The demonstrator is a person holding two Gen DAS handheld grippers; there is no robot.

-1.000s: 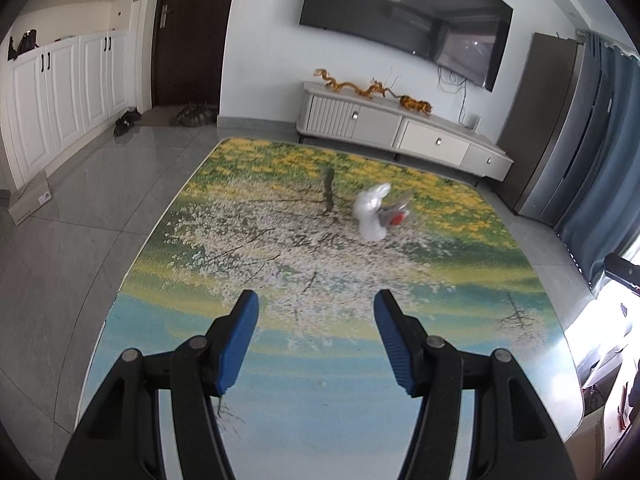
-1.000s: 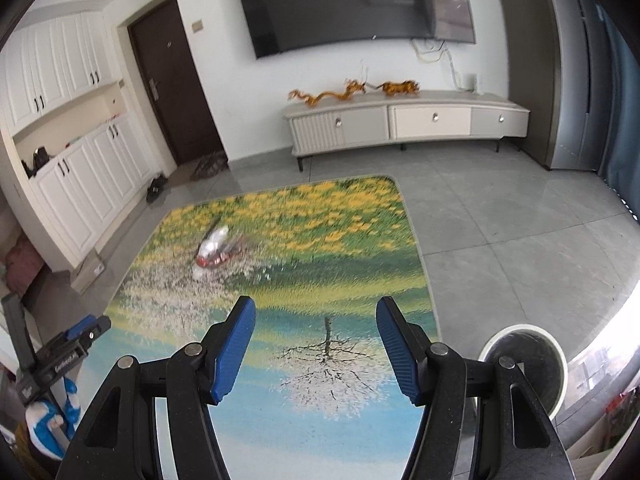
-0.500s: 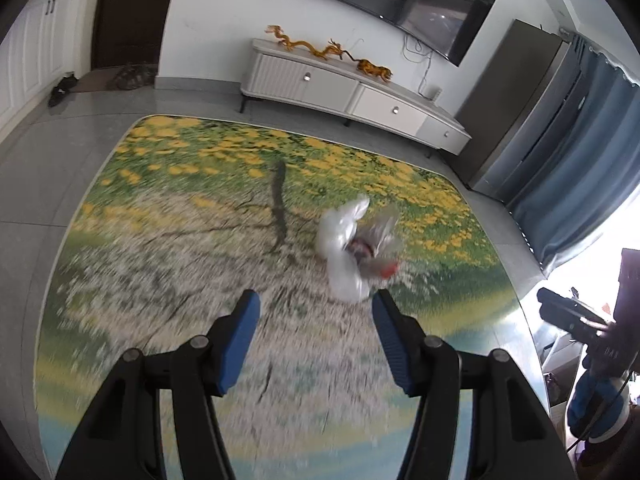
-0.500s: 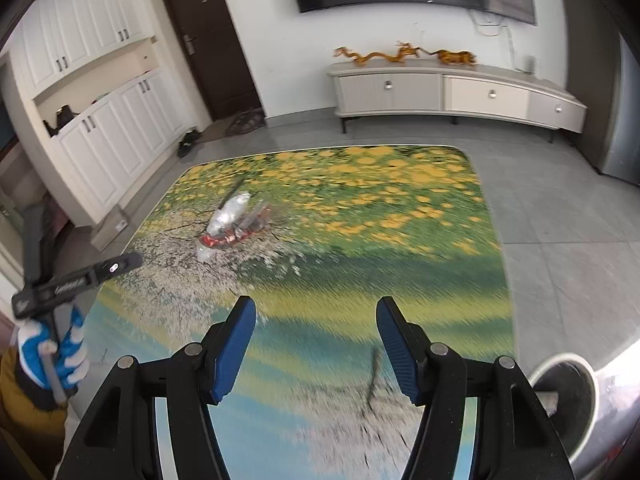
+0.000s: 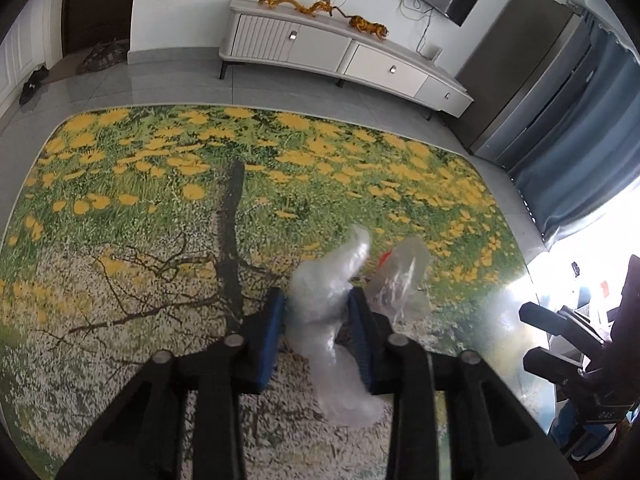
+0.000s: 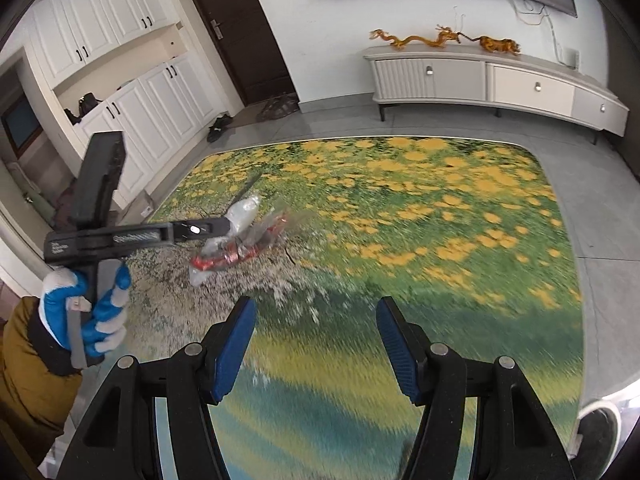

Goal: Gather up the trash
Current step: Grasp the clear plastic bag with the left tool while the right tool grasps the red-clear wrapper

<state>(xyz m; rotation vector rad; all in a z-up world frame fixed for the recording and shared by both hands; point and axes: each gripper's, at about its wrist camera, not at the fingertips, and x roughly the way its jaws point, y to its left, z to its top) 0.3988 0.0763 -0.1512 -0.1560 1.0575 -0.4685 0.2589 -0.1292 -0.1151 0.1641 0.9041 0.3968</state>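
Observation:
A crumpled white plastic wrap (image 5: 332, 312) lies on the flower-print rug (image 5: 160, 200), with a clear bag holding a red wrapper (image 5: 400, 276) just to its right. My left gripper (image 5: 317, 316) points down at the rug. Its jaws are closing, and the white wrap fills the gap, with both blue pads against it. The right wrist view shows the same trash (image 6: 240, 248) from the side, with the left gripper (image 6: 224, 226) at the white wrap (image 6: 245, 211). My right gripper (image 6: 316, 332) hangs open and holds nothing over the rug, nearer the camera than the trash.
A white TV cabinet (image 5: 340, 52) stands along the far wall, with a grey tall cabinet and blue curtains (image 5: 580, 140) to its right. A round white-rimmed bin (image 6: 596, 416) sits off the rug at lower right. A blue-gloved hand (image 6: 84, 304) holds the left gripper.
Both grippers came forward and down toward the trash. The left gripper reached the white wrap and its jaws narrowed around it. The right gripper's jaws stayed as wide as before.

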